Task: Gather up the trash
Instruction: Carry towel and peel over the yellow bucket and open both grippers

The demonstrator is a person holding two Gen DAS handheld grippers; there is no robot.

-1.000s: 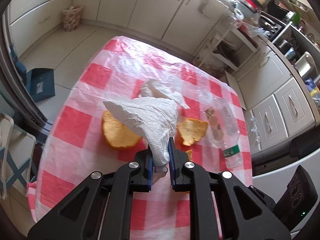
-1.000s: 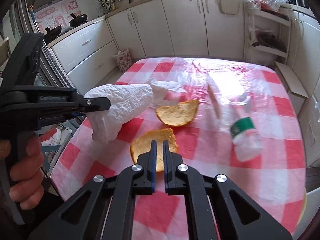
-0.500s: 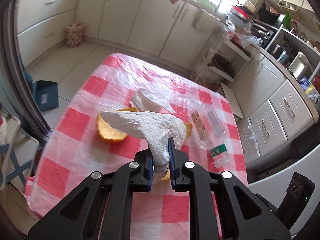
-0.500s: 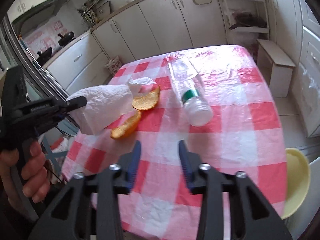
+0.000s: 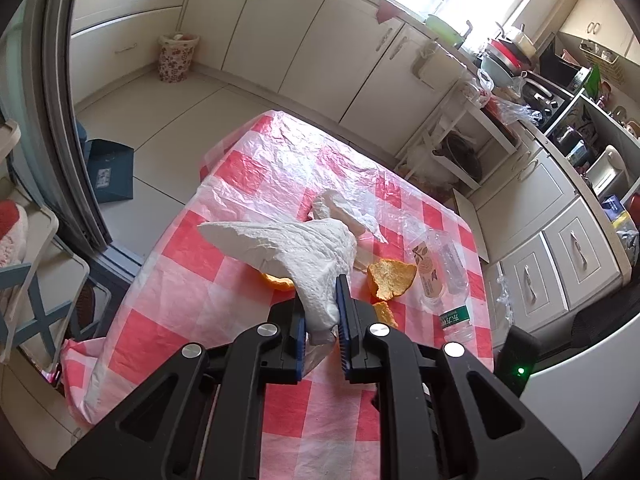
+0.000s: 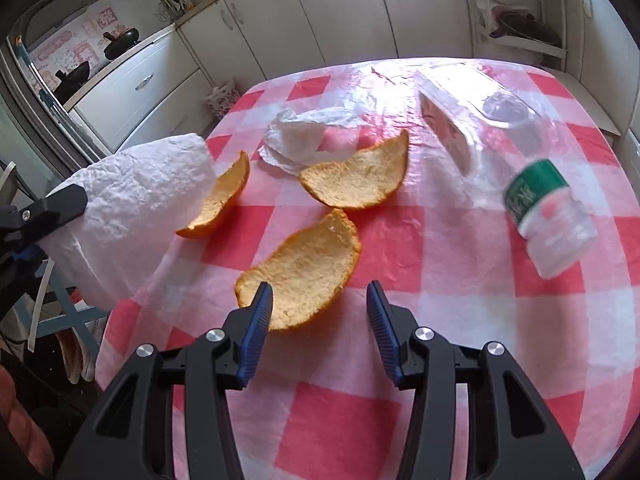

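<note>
My left gripper (image 5: 320, 300) is shut on a crumpled white paper towel (image 5: 296, 248), held above the table's left edge; the towel also shows in the right wrist view (image 6: 140, 200). My right gripper (image 6: 320, 308) is open and empty, low over the nearest orange peel (image 6: 304, 264), which lies partly between its fingers. Two more orange peels (image 6: 360, 176) (image 6: 220, 200) lie beyond. A second white tissue (image 6: 296, 136) lies behind them. A clear plastic bottle (image 6: 492, 120) with a green label lies on its side at the right.
The table has a red-and-white checked cloth (image 6: 440, 240) under clear plastic. A flowered waste basket (image 5: 178, 58) stands on the floor by the far cabinets. A blue dustpan (image 5: 108, 172) lies on the floor left of the table. Cabinets stand beyond the table.
My right gripper opened, swung back and then dropped close over the nearest peel. My left gripper rose and drew back, still holding the towel.
</note>
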